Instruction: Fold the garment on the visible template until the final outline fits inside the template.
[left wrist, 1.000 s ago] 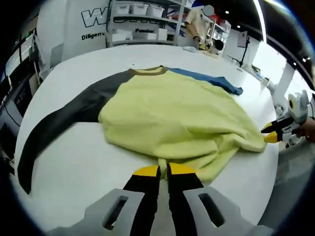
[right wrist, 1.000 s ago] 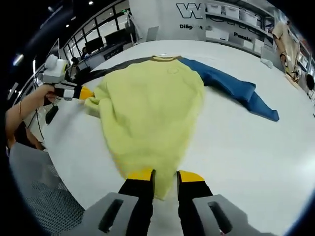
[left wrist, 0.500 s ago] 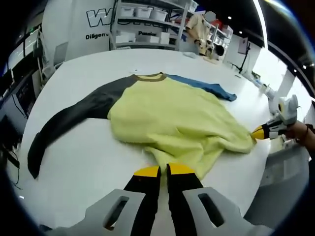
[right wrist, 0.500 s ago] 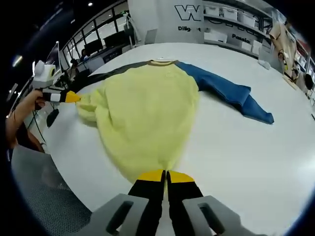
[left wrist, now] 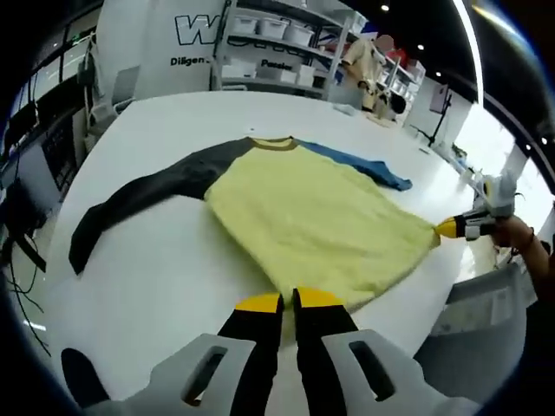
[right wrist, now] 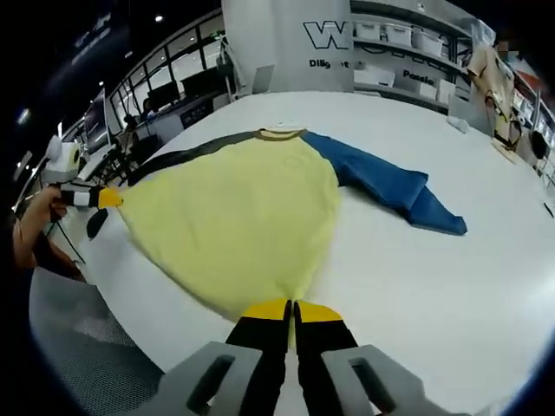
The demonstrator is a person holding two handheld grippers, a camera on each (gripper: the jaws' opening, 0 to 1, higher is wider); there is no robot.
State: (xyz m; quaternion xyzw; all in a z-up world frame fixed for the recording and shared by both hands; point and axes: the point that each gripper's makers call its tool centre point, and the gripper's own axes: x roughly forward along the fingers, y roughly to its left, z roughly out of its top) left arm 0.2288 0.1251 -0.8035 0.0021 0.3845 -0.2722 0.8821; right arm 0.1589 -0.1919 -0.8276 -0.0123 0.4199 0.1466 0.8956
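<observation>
The garment (left wrist: pixel 321 221) lay spread on the white desk (left wrist: pixel 156 269), its yellow body pulled flat and taut between 2 hem corners. The left tongs (left wrist: pixel 277 302) were pressed together on the hem corner nearest the desk's front edge, cloth pinched between the yellow tips. The right tongs (right wrist: pixel 279 309) were likewise clamped together on the other hem corner. Each pair could also be seen from the other side, held by a hand (left wrist: pixel 525 236) at the garment's far corner.

From where I stood, the step looked like stretching the hem out square before the 1st fold. To do it well, I judged both corners should be kept at even tension and level with the desk, so the body stayed smooth and no ridge formed along the hem. Pulling too hard might drag the collar (left wrist: pixel 273 143) and the sleeves out of line.

The body was a soft, matte yellow knit, fanning out from the collar to a wide hem. The collar was a narrow olive-brown band. A dark grey sleeve (left wrist: pixel 139 195) ran long and slightly curved away from the collar on one side; a blue sleeve (right wrist: pixel 381 182), bent and a little rumpled at its end, lay on the other. I could make out no template outline around the garment.
</observation>
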